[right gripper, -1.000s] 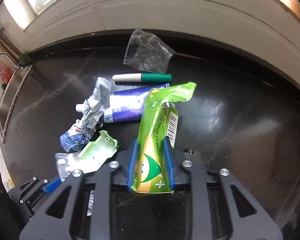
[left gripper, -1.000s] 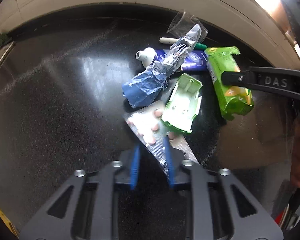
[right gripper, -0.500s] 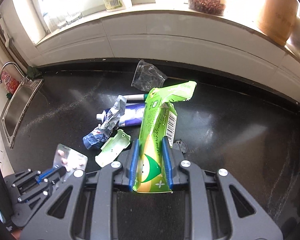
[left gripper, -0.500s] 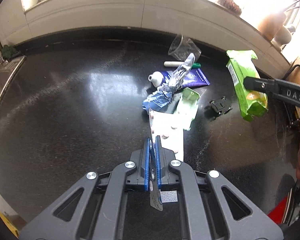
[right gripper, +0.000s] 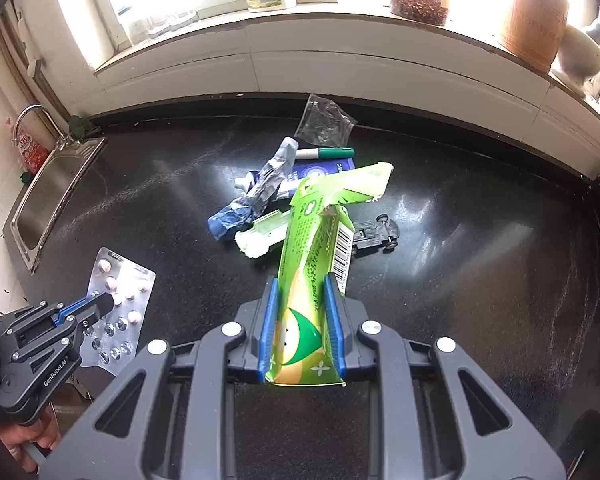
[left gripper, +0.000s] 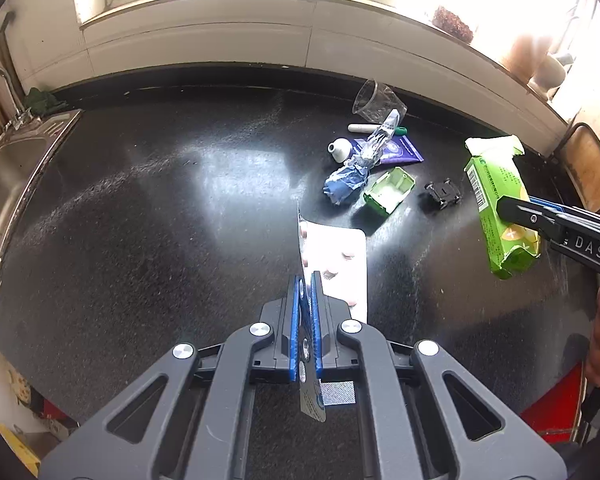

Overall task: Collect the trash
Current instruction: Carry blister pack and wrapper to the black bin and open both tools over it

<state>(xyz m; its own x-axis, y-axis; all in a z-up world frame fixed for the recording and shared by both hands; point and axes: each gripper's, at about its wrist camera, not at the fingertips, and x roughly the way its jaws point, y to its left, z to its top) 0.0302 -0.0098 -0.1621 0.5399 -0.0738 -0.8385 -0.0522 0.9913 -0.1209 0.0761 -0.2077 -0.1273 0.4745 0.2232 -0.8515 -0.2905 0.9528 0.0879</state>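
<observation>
1. My left hand-held gripper (left gripper: 305, 312) is clamped narrow on a blister pack (left gripper: 334, 258), which hangs above the bench (left gripper: 160, 220), off the surface; some pockets hold pink pills, others look popped.
2. My right hand-held gripper (right gripper: 300, 320) is pinched on a green carton (right gripper: 316, 264), also lifted; its top flap is torn open, and I can't tell what's inside.
3. In the right view the left hand-held gripper (right gripper: 100, 304) shows at lower left with the blister pack (right gripper: 118, 304).
4. The rest of the trash lies in a pile near the back of the bench: crushed clear cup (left gripper: 376, 102), marker (left gripper: 364, 128), tube (left gripper: 396, 150) with a white cap, blue wrapper (left gripper: 346, 184) lying across the tube, and an open green tray (left gripper: 390, 190) with nothing visible in it.
5. Black toy car (left gripper: 443, 194) sits just beside the tray.
6. Sink (left gripper: 8, 172) at the far left of the bench; I can't see into the basin.
</observation>
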